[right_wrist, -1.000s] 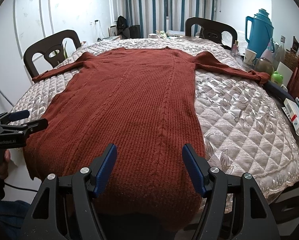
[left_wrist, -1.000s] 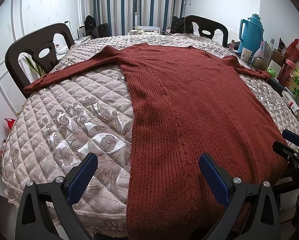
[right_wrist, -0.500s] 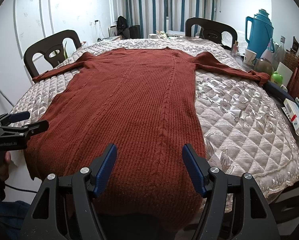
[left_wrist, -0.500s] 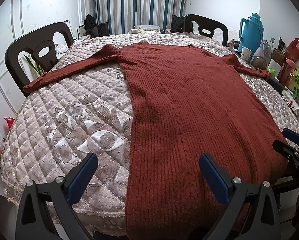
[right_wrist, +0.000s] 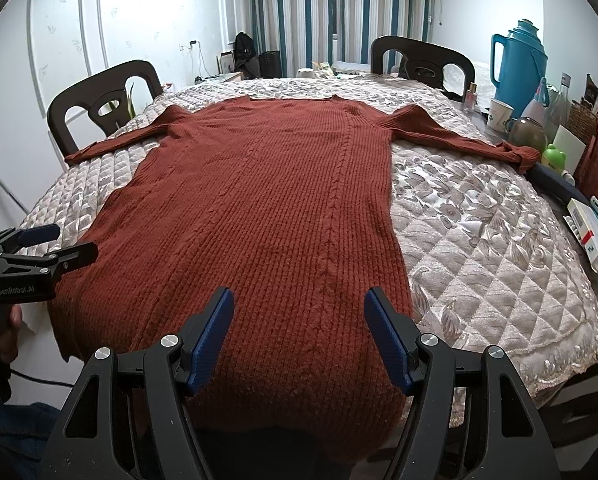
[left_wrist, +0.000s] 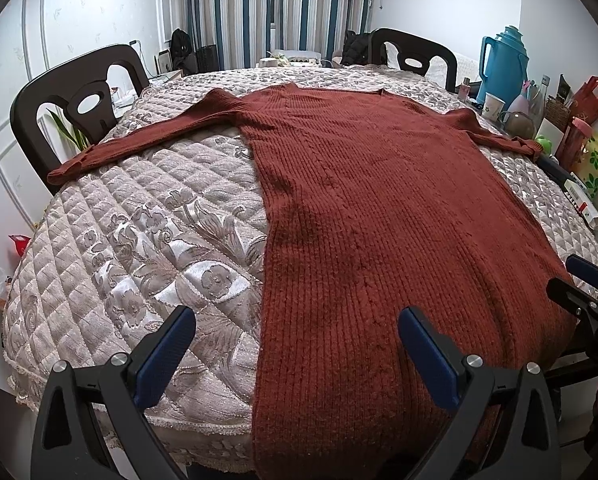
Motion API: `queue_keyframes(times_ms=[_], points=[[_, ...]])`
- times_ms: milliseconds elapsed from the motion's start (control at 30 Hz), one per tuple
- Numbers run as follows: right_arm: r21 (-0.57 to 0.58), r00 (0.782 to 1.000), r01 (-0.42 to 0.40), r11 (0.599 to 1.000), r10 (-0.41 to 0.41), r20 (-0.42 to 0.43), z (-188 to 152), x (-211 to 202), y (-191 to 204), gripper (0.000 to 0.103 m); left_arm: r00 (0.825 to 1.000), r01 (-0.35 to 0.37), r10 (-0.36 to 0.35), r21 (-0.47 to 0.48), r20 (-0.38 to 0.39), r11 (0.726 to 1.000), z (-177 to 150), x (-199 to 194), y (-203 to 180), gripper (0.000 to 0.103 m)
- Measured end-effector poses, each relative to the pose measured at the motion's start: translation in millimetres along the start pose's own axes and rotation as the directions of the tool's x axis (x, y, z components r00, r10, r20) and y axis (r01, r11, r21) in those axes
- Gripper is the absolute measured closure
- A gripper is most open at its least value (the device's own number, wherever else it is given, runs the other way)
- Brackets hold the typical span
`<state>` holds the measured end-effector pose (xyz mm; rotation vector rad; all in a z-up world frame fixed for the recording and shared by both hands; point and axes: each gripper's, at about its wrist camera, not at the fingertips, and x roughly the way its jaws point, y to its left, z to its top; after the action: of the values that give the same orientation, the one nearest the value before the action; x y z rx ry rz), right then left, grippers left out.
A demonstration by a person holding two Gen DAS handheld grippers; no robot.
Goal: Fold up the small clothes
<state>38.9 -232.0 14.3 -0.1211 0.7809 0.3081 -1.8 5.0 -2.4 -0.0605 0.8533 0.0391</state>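
Note:
A rust-red ribbed knit sweater (left_wrist: pixel 379 220) (right_wrist: pixel 267 208) lies flat, neck away from me, on the quilted floral table cover (left_wrist: pixel 139 240) (right_wrist: pixel 479 240). Both sleeves are spread out sideways, the left one (left_wrist: pixel 139 140) toward a chair and the right one (right_wrist: pixel 459 140) toward the clutter. Its hem hangs over the near table edge. My left gripper (left_wrist: pixel 295 320) is open over the hem's left edge, holding nothing. My right gripper (right_wrist: pixel 299 296) is open over the hem's right part, also holding nothing. Each gripper appears at the border of the other's view: right gripper (left_wrist: pixel 579 280), left gripper (right_wrist: pixel 51 244).
Dark chairs stand at the left (left_wrist: pixel 79 96) and the far side (left_wrist: pixel 415 56). Along the right table edge are a blue thermos (right_wrist: pixel 519 64), a cup (right_wrist: pixel 499 114), bottles, bags and a white box (right_wrist: pixel 591 236). Bare quilt lies on both sides of the sweater.
Almost nothing. In the right wrist view the left gripper has edged slightly toward the sweater's side. Both grippers stay open and the sweater has not moved.

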Motion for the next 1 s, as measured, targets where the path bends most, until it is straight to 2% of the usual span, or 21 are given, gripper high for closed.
queue_keyframes(times_ms=[1000], points=[[-0.015,1.000,-0.009,1.000,0.009,0.002,8.7,2.5,5.6,0.035,1.000,-0.002,0.002,-0.004,-0.010,1.000,4.7,6.4,5.7,0.001]])
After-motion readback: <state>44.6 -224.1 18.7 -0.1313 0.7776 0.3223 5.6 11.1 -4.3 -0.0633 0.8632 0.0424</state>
